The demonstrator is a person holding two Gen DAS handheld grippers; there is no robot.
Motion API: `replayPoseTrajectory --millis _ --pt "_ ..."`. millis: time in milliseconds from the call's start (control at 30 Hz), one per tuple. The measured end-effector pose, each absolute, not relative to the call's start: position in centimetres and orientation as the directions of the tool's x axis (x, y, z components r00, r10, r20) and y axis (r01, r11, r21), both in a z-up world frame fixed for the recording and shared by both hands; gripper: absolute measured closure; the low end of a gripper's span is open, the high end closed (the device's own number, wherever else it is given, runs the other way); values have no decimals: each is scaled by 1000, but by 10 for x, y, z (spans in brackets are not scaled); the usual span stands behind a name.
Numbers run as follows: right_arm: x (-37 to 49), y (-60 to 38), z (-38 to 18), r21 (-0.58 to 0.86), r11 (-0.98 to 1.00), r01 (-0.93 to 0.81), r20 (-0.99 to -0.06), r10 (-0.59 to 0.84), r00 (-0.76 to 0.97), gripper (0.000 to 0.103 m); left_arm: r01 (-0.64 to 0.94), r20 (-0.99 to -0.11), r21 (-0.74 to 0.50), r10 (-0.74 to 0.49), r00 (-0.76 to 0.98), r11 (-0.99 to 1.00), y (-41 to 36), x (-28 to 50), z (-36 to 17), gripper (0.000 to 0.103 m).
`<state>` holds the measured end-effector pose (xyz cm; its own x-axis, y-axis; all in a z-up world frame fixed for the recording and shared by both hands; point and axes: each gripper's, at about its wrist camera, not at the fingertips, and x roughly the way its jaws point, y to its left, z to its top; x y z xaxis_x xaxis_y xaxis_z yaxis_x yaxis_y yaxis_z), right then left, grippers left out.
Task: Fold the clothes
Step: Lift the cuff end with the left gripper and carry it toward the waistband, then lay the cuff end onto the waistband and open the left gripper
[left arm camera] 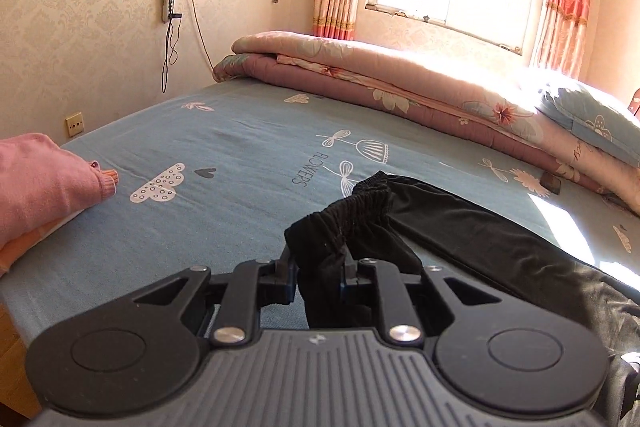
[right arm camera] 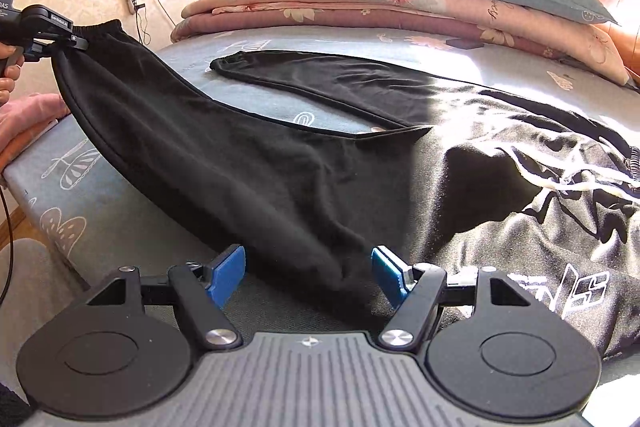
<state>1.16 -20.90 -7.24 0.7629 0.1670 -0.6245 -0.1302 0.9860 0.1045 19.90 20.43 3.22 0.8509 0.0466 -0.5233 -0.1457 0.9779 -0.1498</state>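
From the left wrist, my left gripper [left arm camera: 320,273] is pinching the elastic cuff of the black trousers [left arm camera: 460,227], holding it above the bed [left arm camera: 240,131]. A pink garment [left arm camera: 44,179] is lying at the bed's left edge.

From the right wrist, my right gripper [right arm camera: 308,271] is standing spread, its blue pads [right arm camera: 228,267] either side of the raised trouser leg without pressing it. The other leg is lying flat on the bed, beside a printed black top [right arm camera: 560,219].
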Motion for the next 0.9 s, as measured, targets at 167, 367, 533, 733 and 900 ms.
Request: replayPoseTrajectory --millis 167,367,533,733,900 --pt "12 -217 -72 117 988 -102 -626 153 764 29 -174 -534 -146 70 843 974 216 193 28 85" --pt "10 -222 -72 111 989 -93 -630 143 763 29 -215 -603 -122 100 791 969 231 185 2 82" --pt "9 -227 -72 108 991 -76 -638 128 760 29 -256 -669 -109 120 734 960 243 177 -27 82" --pt "10 -234 -72 116 992 -49 -646 113 755 29 -276 -689 -138 108 716 951 256 169 -38 82" --pt "9 -235 -73 115 992 -42 -649 107 753 29 -244 -647 -152 91 757 958 253 165 -25 80"
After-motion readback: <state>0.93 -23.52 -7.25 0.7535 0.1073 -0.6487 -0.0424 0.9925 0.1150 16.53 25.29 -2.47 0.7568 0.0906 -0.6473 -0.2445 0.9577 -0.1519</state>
